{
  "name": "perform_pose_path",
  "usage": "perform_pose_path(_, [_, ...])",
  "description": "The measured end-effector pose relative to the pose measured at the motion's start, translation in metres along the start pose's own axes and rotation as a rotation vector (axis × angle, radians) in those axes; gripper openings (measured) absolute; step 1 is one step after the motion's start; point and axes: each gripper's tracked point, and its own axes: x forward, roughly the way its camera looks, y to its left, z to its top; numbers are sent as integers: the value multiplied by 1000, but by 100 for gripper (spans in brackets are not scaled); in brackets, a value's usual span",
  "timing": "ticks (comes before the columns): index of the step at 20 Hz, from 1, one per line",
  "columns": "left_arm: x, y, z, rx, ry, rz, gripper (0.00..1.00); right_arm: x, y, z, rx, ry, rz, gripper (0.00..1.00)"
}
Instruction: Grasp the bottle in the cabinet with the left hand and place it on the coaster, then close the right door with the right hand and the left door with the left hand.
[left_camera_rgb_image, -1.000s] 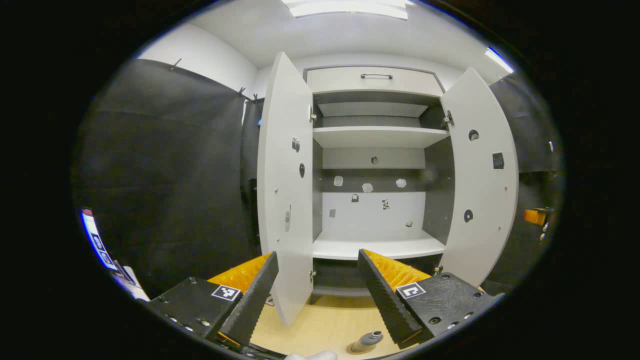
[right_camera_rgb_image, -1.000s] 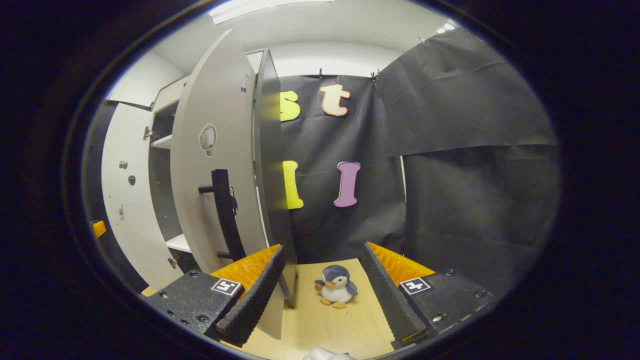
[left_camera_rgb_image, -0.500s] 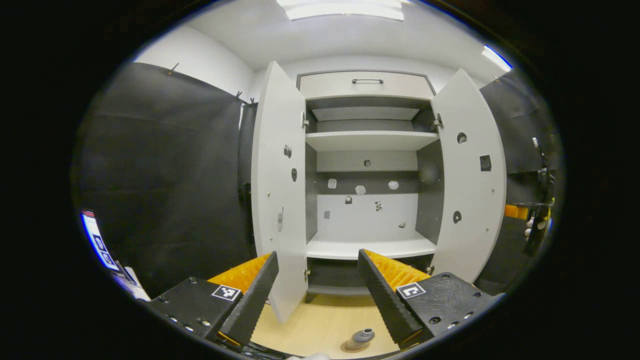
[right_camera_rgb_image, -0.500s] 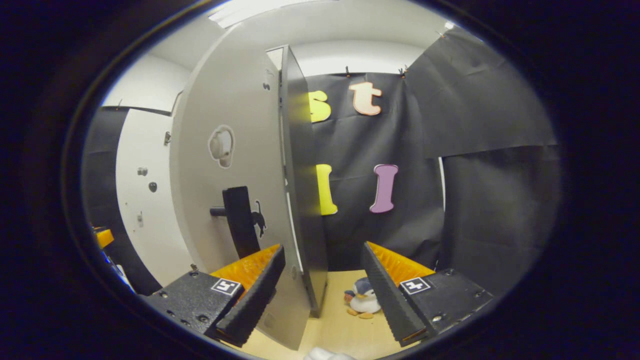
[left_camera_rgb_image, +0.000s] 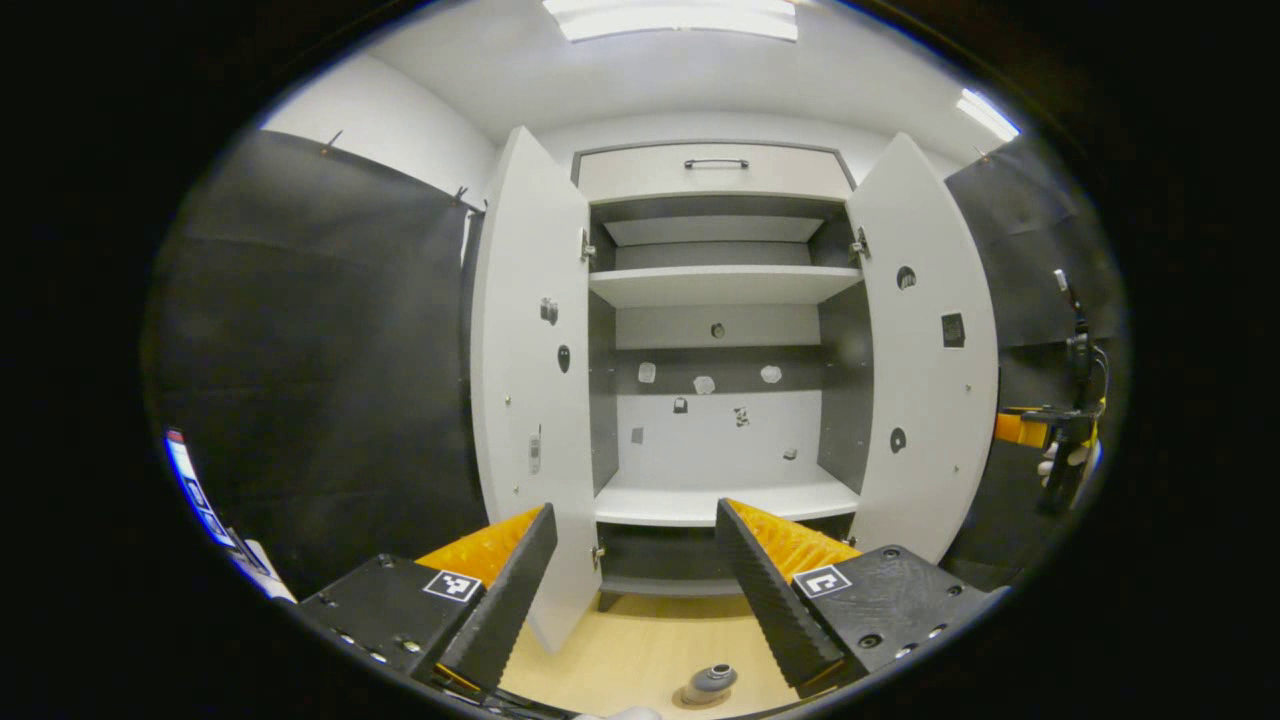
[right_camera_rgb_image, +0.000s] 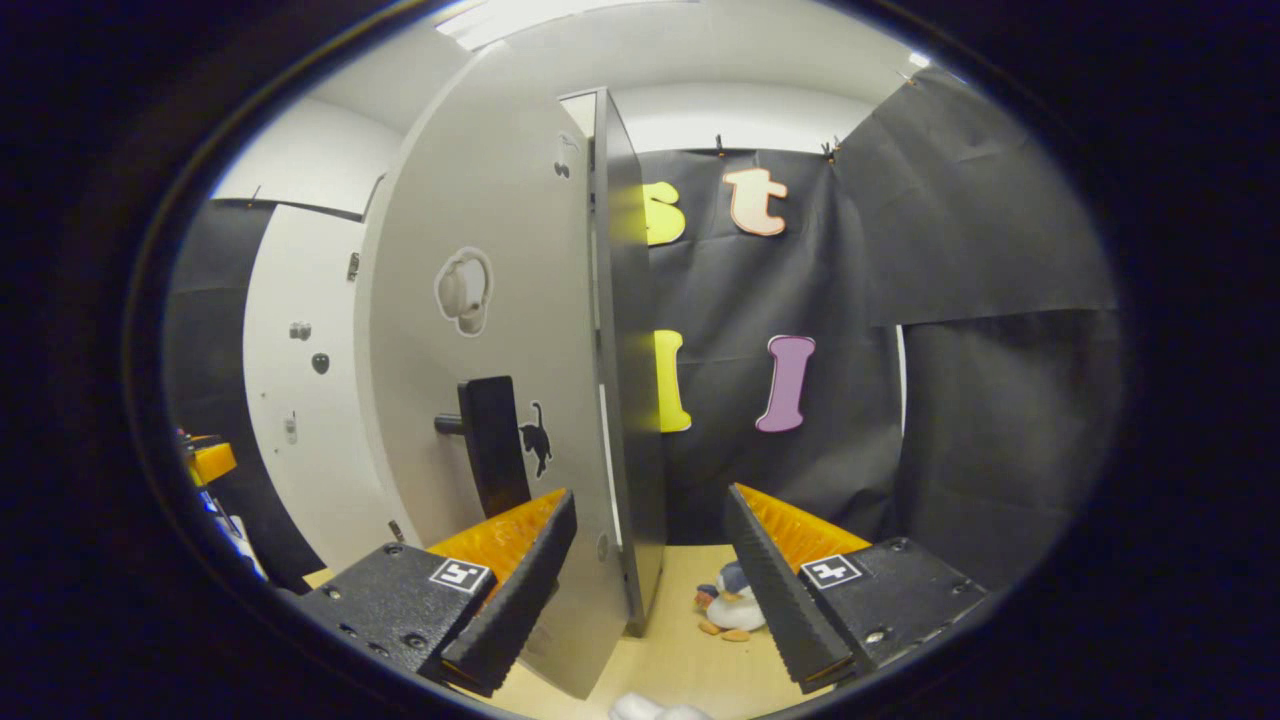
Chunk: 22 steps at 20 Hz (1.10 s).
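Note:
A small grey bottle (left_camera_rgb_image: 710, 681) stands upright on a round coaster (left_camera_rgb_image: 692, 697) on the wooden floor, just below and between my left gripper's fingers. My left gripper (left_camera_rgb_image: 635, 512) is open and holds nothing, facing the white cabinet (left_camera_rgb_image: 715, 300), whose left door (left_camera_rgb_image: 525, 380) and right door (left_camera_rgb_image: 925, 360) both stand wide open. My right gripper (right_camera_rgb_image: 650, 495) is open and empty, right by the outer face of the right door (right_camera_rgb_image: 500, 250), whose black handle (right_camera_rgb_image: 495, 445) sits just above my left finger (right_camera_rgb_image: 515, 585). The door's edge lies between the fingers.
The cabinet shelves (left_camera_rgb_image: 715, 500) are bare. A penguin plush (right_camera_rgb_image: 728, 610) lies on the floor behind my right finger. The other gripper (left_camera_rgb_image: 1020, 430) and a gloved hand show past the right door. The left door's inner face (right_camera_rgb_image: 300, 400) is at the left.
My left gripper has drawn back from the cabinet, which looks smaller. My right gripper has moved closer along the right door's outer face; the penguin has slipped behind my right finger.

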Motion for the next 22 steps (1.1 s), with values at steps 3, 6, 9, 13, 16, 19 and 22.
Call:
perform_pose_path(3, [9,1,-8,14,18,-26,98,0,12,-1,-7,13,-10,98])
perform_pose_path(6, [17,-1,-12,19,21,-71,98,0,27,-2,-19,26,-33,98])
perform_pose_path(9, [24,8,-11,15,12,-101,97,4,47,-3,-38,31,-42,95])
perform_pose_path(13, [28,31,-14,30,10,-102,97,11,73,-3,-50,13,-59,96])
perform_pose_path(16, [28,42,-21,32,17,-109,98,20,97,-7,-64,6,-62,98])
perform_pose_path(19, [26,57,-26,15,24,-106,98,24,122,-5,-50,0,-28,96])
perform_pose_path(22, [23,68,-27,-6,26,-105,98,27,153,-8,-60,-1,42,96])
